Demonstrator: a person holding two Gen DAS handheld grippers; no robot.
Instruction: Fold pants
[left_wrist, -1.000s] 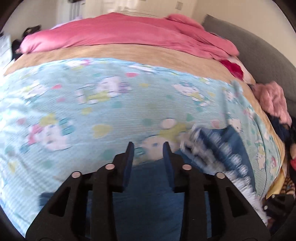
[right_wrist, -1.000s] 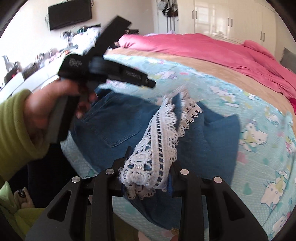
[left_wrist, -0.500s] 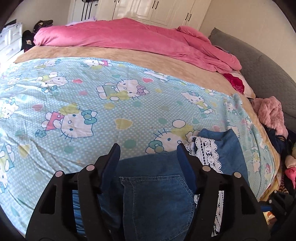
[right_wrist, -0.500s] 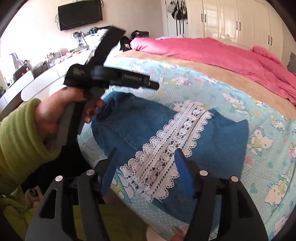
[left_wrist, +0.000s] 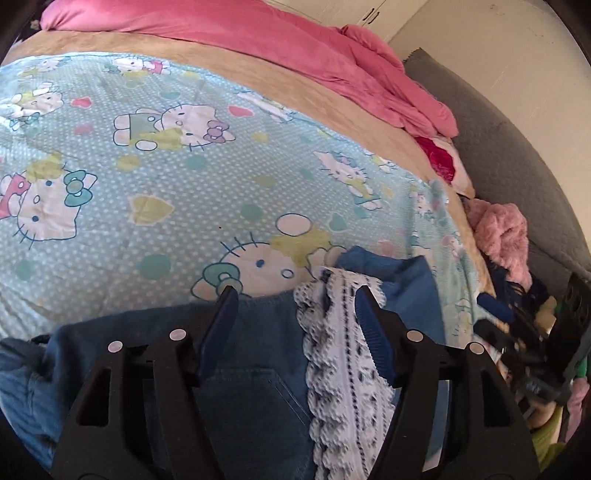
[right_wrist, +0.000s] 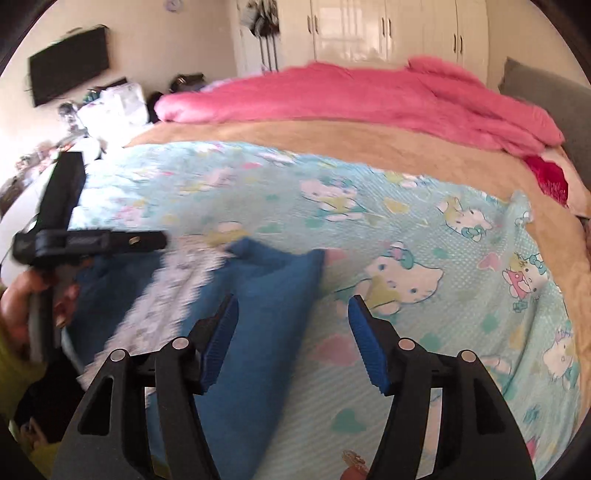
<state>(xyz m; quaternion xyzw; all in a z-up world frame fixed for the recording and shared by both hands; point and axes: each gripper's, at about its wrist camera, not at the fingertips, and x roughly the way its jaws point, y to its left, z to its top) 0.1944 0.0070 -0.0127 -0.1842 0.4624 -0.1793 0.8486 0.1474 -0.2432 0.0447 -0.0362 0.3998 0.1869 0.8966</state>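
Note:
Blue denim pants (left_wrist: 258, 354) with a white lace strip (left_wrist: 340, 362) lie at the near edge of the bed, a back pocket facing up. My left gripper (left_wrist: 295, 314) is open just above them, its jaws either side of the pocket and lace. In the right wrist view the pants (right_wrist: 266, 295) lie at left, blurred, with the lace (right_wrist: 173, 288) beside them. My right gripper (right_wrist: 293, 325) is open and empty above the pants' right edge. The left gripper's body (right_wrist: 74, 240) shows at far left, held in a hand.
The bed has a light blue cartoon-cat sheet (left_wrist: 184, 166), a tan blanket (right_wrist: 369, 144) and a pink duvet (right_wrist: 369, 96) behind. A grey headboard (left_wrist: 517, 166) and a heap of clothes (left_wrist: 506, 236) are at the right. A cluttered white desk (right_wrist: 92, 122) stands left.
The right gripper let go of the lace edge, opened and swung right over the sheet. The left gripper opened wide and now hovers over the pants lying flat.

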